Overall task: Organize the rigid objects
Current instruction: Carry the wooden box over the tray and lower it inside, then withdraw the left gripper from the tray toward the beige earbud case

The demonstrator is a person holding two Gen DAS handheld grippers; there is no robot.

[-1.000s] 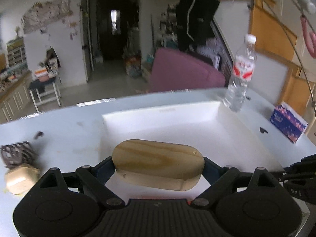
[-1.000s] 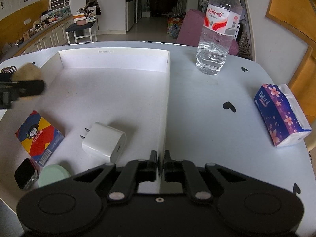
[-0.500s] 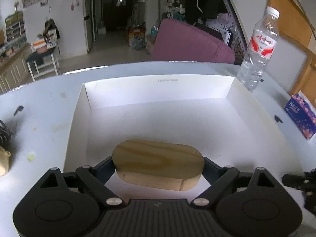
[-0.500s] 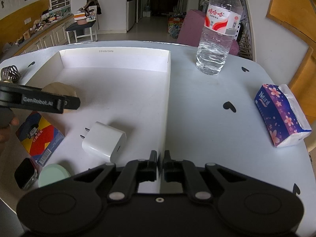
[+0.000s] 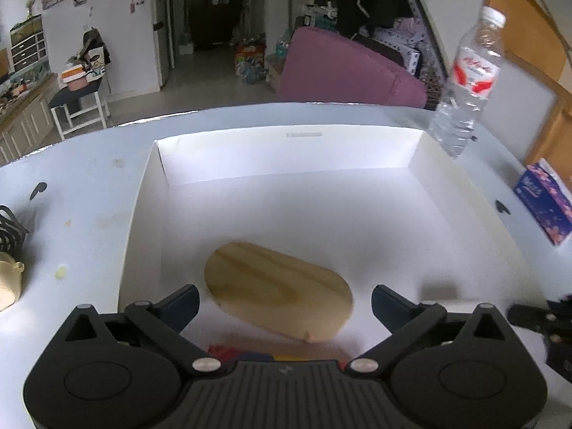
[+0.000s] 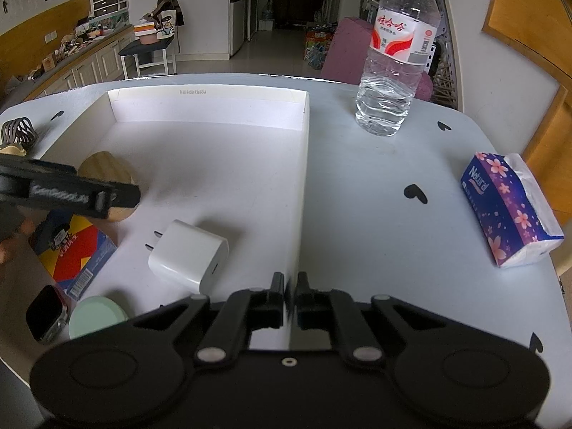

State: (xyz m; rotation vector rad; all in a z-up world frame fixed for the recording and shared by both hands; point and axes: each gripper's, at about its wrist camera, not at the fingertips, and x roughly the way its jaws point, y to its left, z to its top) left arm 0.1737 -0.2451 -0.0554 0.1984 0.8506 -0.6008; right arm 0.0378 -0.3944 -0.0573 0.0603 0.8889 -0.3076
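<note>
The wooden block (image 5: pixel 279 291) lies on the floor of the white tray (image 5: pixel 286 150), toward its left side, between the wide-spread fingers of the left gripper (image 5: pixel 284 302), which touch nothing. The right gripper (image 6: pixel 290 298) is pinched onto the tray's right wall. A charger (image 6: pixel 189 255), a colourful card box (image 6: pixel 77 254), a green lid (image 6: pixel 96 316) and a watch (image 6: pixel 44 312) sit nearer in the tray.

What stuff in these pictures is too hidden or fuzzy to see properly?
- Wooden block: right wrist view, the left gripper's arm crosses it.
- Colourful box: left wrist view, only a sliver shows above the left gripper.
- Watch: strap not visible in the right wrist view.
- Water bottle: label blurred, left wrist view.
</note>
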